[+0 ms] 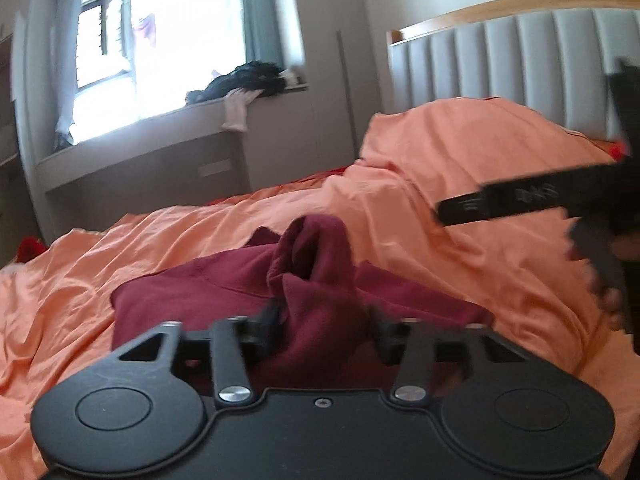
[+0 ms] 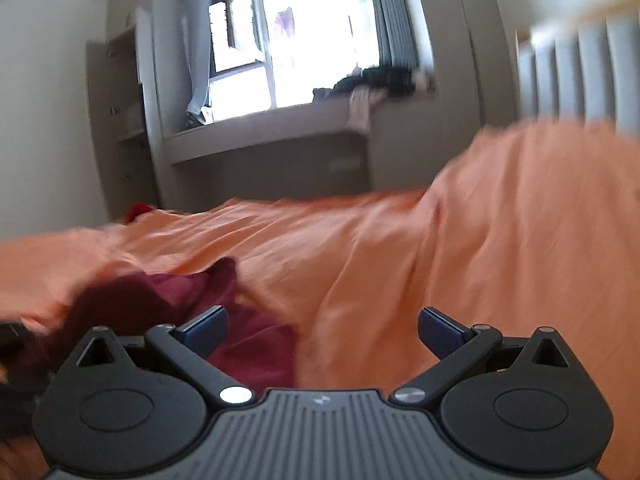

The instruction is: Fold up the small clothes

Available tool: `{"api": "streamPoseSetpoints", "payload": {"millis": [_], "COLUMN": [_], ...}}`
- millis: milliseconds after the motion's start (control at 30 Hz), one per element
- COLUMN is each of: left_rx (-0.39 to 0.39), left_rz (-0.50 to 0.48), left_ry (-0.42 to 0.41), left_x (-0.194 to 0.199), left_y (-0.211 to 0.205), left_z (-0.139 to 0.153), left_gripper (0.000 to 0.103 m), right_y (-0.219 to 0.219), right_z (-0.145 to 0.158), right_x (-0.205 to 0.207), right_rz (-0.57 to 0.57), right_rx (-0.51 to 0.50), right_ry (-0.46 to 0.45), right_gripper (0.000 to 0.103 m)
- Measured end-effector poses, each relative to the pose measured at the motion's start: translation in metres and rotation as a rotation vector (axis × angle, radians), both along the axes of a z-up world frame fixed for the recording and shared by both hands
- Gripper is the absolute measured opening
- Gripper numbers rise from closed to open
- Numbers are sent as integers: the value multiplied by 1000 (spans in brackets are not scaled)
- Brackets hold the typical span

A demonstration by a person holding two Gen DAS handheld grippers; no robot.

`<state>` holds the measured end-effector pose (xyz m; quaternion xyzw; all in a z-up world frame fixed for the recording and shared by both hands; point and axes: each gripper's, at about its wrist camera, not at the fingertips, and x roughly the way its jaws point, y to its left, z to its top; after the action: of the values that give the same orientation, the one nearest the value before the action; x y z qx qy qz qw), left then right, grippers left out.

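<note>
Here the dark red fleece garment point(image 1: 320, 280) lies crumpled on the orange bed sheet point(image 1: 440, 168), in the lower middle of the left wrist frame. The left gripper point(image 1: 324, 320) has its jaws clamped on a bunch of this cloth, which stands up as a raised fold between them. In the right wrist frame the same garment point(image 2: 248, 344) sits at the lower left. The right gripper point(image 2: 322, 330) has its jaws wide apart with nothing between them, above the sheet, and its left blue pad is over the garment edge. The grey padded headboard point(image 1: 520, 56) is at upper right, and a bright window point(image 1: 160, 40) at upper left.
</note>
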<state>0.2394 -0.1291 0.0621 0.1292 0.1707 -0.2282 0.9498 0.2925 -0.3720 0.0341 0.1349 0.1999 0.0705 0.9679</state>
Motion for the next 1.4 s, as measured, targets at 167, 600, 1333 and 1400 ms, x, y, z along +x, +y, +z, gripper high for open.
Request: {"api": "streamPoseSetpoints", "payload": {"millis": [167, 600, 1333, 1400], "left_rx": [52, 158, 153, 139], "left_rz": [-14, -26, -67, -69], "left_ry": [-77, -113, -170, -178], "left_x": [-17, -32, -57, -56], "left_y": [-8, -10, -15, -21], "left_z": [-3, -10, -28, -25], "left_gripper": [80, 22, 19, 19], "right_y": [-2, 4, 61, 63], "right_z": [-24, -20, -25, -14], "right_x": [20, 24, 57, 54], "right_rz": [100, 183, 254, 251], "right_rx": [176, 424, 213, 156], "right_ry": [163, 7, -36, -98], "right_gripper": [103, 103, 7, 6]}}
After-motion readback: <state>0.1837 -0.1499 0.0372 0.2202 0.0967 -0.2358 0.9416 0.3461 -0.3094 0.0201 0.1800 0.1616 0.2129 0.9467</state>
